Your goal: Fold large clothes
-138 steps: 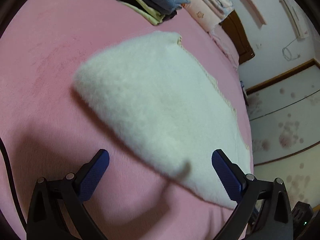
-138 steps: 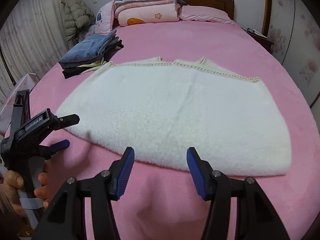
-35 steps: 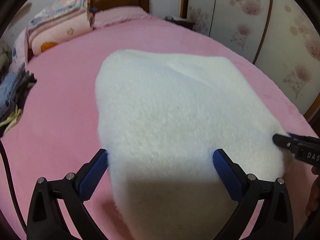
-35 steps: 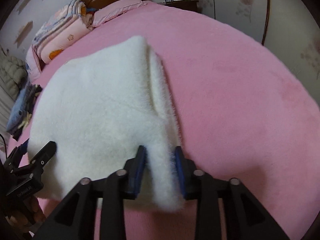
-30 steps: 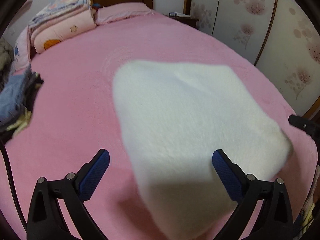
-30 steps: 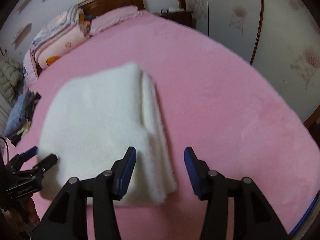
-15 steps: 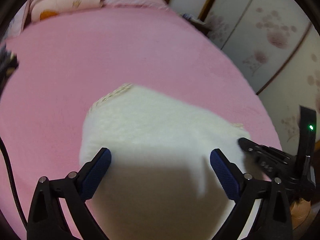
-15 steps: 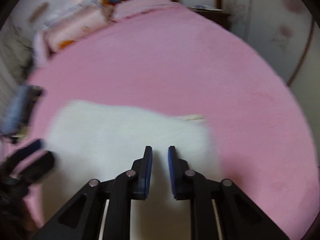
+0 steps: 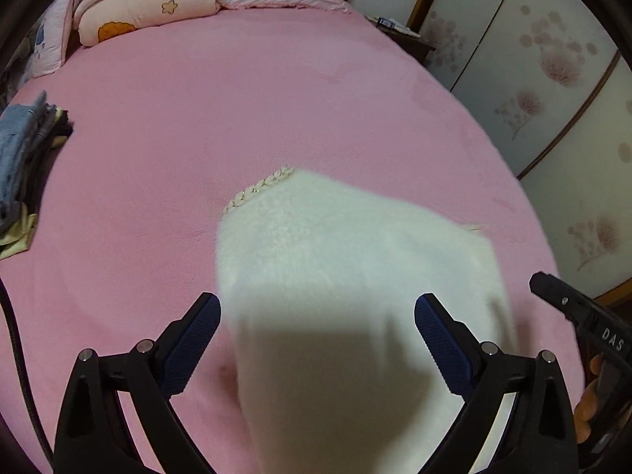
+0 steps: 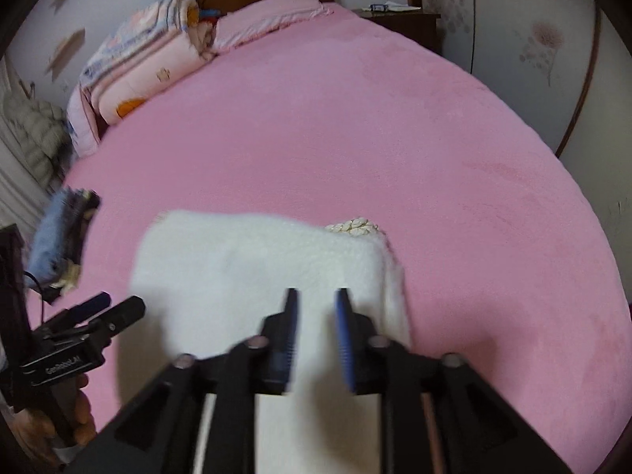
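A white fluffy garment (image 9: 347, 260) lies folded into a thick pad on the pink bed (image 9: 237, 91), with a braided trim edge (image 9: 260, 189) at its far corner. My left gripper (image 9: 316, 308) is open wide, its blue pads either side of the garment's near end, holding nothing. In the right wrist view the garment (image 10: 256, 256) lies under my right gripper (image 10: 316, 308), whose jaws stand a small gap apart over the cloth; whether they pinch it is unclear. The left gripper shows at the left (image 10: 106, 312).
A stack of folded clothes (image 9: 23, 158) sits at the bed's left edge. Folded quilts (image 9: 150, 4) and a pillow lie at the headboard. A nightstand (image 10: 399, 19) and floral wardrobe doors (image 9: 553, 79) stand to the right.
The garment has been folded smaller, from a wide spread to a compact pad. The right gripper opened, shut, and now shows a slightly wider gap. Both views shifted toward the headboard.
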